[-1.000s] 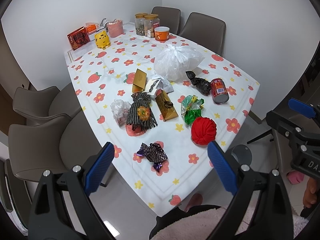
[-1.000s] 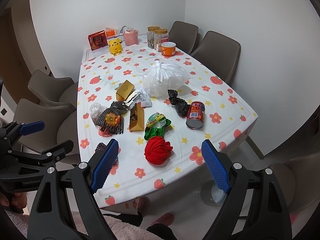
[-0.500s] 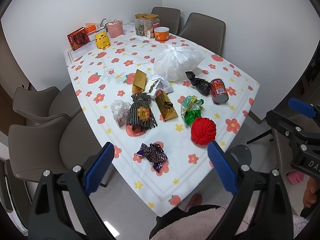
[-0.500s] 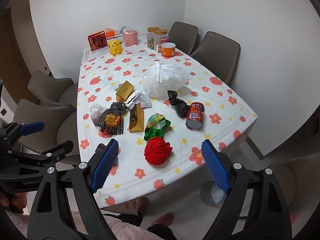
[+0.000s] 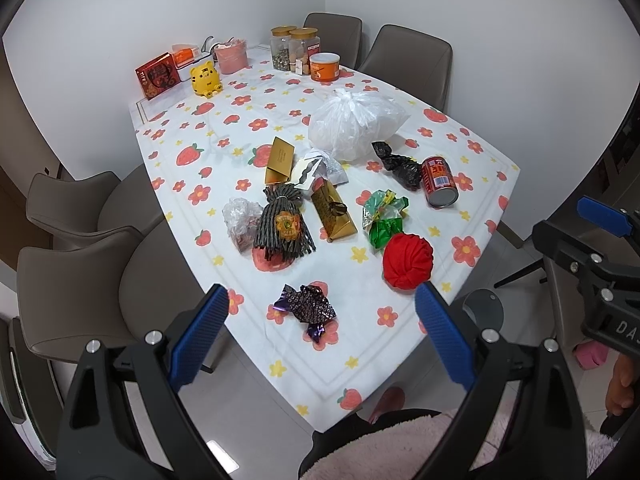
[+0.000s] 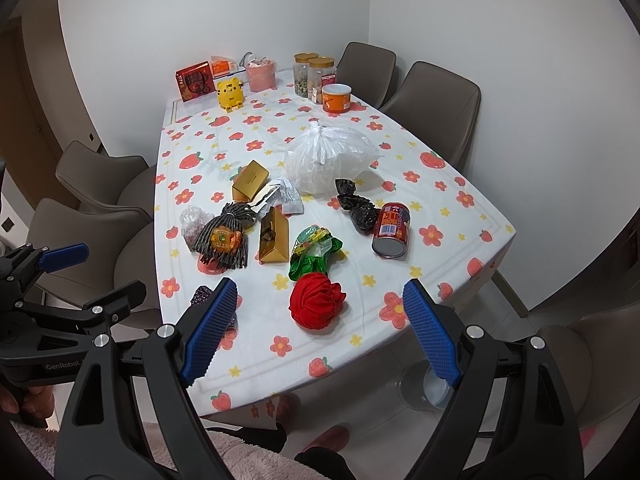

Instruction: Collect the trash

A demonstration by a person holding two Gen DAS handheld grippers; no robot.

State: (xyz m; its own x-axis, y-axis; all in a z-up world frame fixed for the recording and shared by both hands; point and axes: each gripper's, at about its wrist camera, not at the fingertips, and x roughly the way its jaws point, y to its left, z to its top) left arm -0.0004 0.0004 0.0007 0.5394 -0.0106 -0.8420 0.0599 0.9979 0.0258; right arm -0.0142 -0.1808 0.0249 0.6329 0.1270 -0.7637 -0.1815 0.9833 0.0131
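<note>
The trash lies in a loose cluster on the near half of my table [image 5: 496,168]: a red crumpled ball [image 5: 408,258] closest to the near edge, a purple foil wrapper [image 5: 306,308] left of it, and behind them a green foil wrapper [image 5: 384,214], a gold wedge box [image 5: 334,210], a dark tasselled bundle [image 5: 284,222] and a small clear bag [image 5: 240,216]. The red can [image 6: 392,230] lies on its side toward the right edge, long axis running away from me, its silver end facing me; the gold wedge box also runs lengthwise away from me. A crumpled black bag [image 6: 358,206] sits just beside the can, and a knotted white plastic bag [image 6: 330,158] stands behind it. There is bare cloth along the near edge in front of the ball and wrapper, and along the right edge past the can; chairs crowd the left side. My left claw [image 5: 322,334] hangs over the near edge, released, jaws wide with nothing between them. My right claw [image 6: 320,324] is likewise spread and empty, above the near edge with the red ball between its tips in view. Compared with a second ago, nothing on the table has shifted and neither claw has moved.
</note>
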